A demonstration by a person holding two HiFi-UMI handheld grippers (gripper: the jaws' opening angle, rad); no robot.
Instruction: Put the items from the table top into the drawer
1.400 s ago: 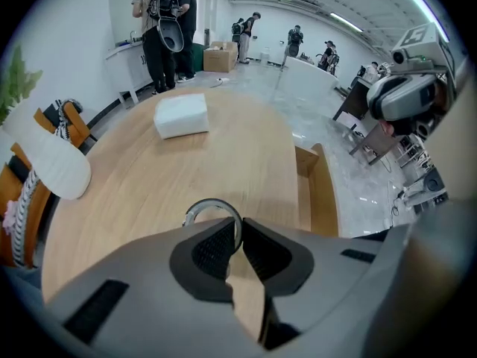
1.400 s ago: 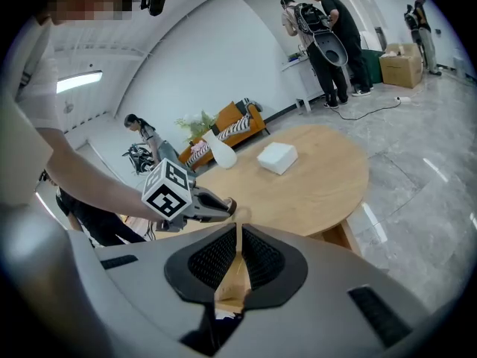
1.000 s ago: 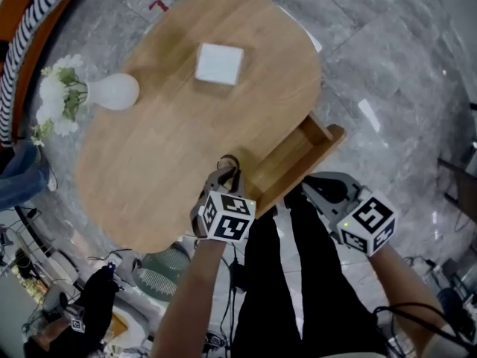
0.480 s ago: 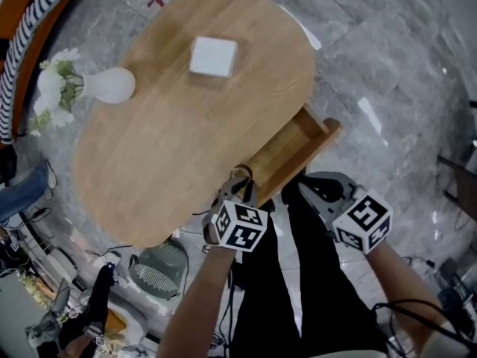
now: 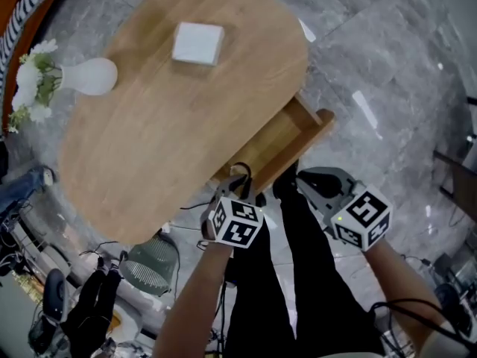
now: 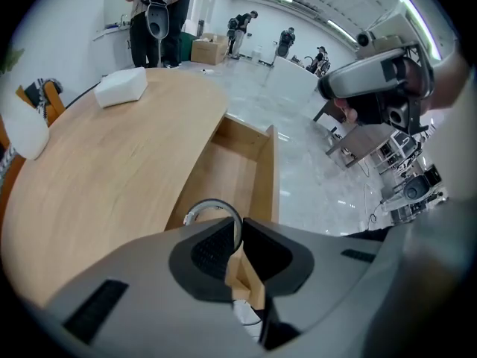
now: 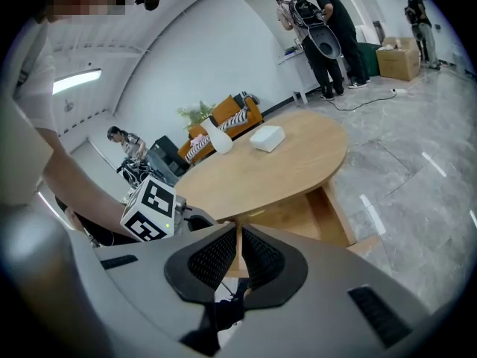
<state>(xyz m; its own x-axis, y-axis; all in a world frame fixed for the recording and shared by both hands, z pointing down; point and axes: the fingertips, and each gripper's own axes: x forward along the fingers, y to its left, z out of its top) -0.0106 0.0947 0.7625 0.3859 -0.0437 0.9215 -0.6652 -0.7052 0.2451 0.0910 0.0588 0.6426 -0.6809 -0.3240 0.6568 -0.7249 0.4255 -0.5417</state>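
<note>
My left gripper (image 6: 239, 228) pinches a thin, smooth grey hoop (image 6: 212, 201); my right gripper (image 7: 238, 239) has its ribbed jaws pressed together, empty.

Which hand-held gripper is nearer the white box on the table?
Left. The left hand-held gripper is at the near edge of the table, across the tabletop from the white box; the right hand-held gripper is farther, beyond the open drawer.
</note>
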